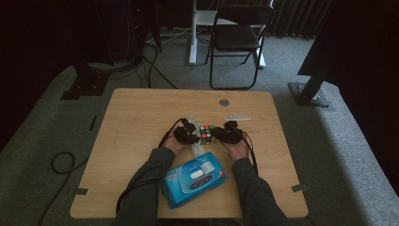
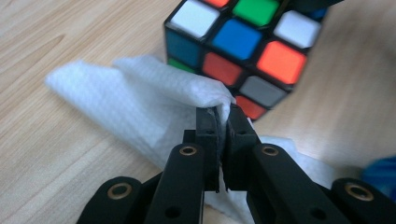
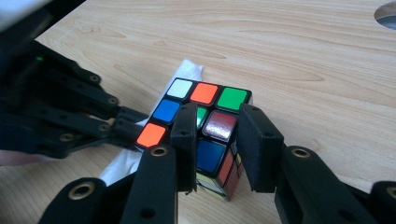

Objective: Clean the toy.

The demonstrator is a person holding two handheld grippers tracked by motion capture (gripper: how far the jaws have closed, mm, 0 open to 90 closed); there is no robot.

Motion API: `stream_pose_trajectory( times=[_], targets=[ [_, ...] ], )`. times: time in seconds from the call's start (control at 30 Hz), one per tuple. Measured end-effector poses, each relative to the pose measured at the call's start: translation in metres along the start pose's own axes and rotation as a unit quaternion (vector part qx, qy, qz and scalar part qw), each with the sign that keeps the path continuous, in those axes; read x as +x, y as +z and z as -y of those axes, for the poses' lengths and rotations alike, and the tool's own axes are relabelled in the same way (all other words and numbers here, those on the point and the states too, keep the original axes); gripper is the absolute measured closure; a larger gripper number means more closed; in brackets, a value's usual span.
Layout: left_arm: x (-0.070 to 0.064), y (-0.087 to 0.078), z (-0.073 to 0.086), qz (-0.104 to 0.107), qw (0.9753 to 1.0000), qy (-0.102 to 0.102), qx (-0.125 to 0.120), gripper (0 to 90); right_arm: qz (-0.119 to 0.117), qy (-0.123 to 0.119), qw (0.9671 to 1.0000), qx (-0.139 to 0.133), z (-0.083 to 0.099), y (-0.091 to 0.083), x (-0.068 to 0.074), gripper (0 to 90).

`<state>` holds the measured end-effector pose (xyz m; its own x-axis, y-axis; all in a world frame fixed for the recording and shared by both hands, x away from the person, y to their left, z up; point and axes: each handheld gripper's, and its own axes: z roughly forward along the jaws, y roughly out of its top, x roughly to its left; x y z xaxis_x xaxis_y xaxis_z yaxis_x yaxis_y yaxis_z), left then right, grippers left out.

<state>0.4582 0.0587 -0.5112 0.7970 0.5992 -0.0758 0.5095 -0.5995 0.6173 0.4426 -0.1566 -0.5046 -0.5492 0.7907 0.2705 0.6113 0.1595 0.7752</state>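
Left gripper view: left gripper (image 2: 223, 122) fingers nearly closed, pinching a fold of white wipe (image 2: 140, 100). Pinched edge sits right against the lower face of the cube (image 2: 243, 42); whether wipe touches cube there, can't tell for sure, looks like contact.

Right gripper view: right gripper (image 3: 219, 135) fingers part open, straddling one corner of the cube (image 3: 205, 121). Left finger pad lies on the top face, right pad just off the side. Contact on the right pad unclear, so a firm grip can't be confirmed. Wipe (image 3: 135, 154) trails out under the cube toward the left gripper (image 3: 70, 121).

High view: cube (image 1: 207, 134) sits mid-tabletop between the left gripper (image 1: 187, 132) and right gripper (image 1: 229, 132), both touching or just beside it. Blue wipes pack (image 1: 194, 179) lies near the front edge, between the forearms. Tabletop (image 1: 141, 122) is light wood, with a round grommet (image 1: 224, 102) near the far edge. Grey carpet around, folding chair (image 1: 237, 37) behind, dark curtains.

Open tabletop left, right and beyond the cube; front side crowded by pack and arms.
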Motion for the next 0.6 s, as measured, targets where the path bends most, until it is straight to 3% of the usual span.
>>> stream_pose_trajectory(
  times=[0.1, 0.23, 0.33, 0.4, 0.47, 0.6],
  targets=[
    [0.001, -0.012, -0.002, 0.009, 0.9996, -0.010, -0.024, 86.8, 0.000, 0.003, 1.0000, -0.002, 0.001, 0.000, 0.000, 68.9],
    [-0.004, -0.005, 0.000, 0.012, 0.9999, -0.002, -0.003, 86.9, 0.001, 0.003, 1.0000, -0.002, 0.001, 0.000, 0.001, 69.2],
    [-0.006, 0.005, 0.004, 0.023, 0.9993, 0.010, 0.027, 86.9, 0.002, 0.004, 1.0000, -0.004, 0.001, 0.000, 0.001, 70.1],
    [-0.006, 0.010, 0.006, 0.025, 0.9990, 0.008, 0.036, 86.9, 0.003, 0.002, 1.0000, -0.003, 0.000, 0.000, 0.001, 70.3],
    [-0.004, 0.010, 0.006, 0.032, 0.9988, 0.003, 0.037, 86.8, 0.004, 0.003, 1.0000, -0.003, 0.000, 0.001, 0.001, 70.3],
    [-0.007, 0.008, 0.003, 0.012, 0.9992, 0.013, 0.035, 86.4, 0.004, 0.002, 1.0000, -0.003, 0.000, 0.001, 0.001, 70.3]
  ],
)
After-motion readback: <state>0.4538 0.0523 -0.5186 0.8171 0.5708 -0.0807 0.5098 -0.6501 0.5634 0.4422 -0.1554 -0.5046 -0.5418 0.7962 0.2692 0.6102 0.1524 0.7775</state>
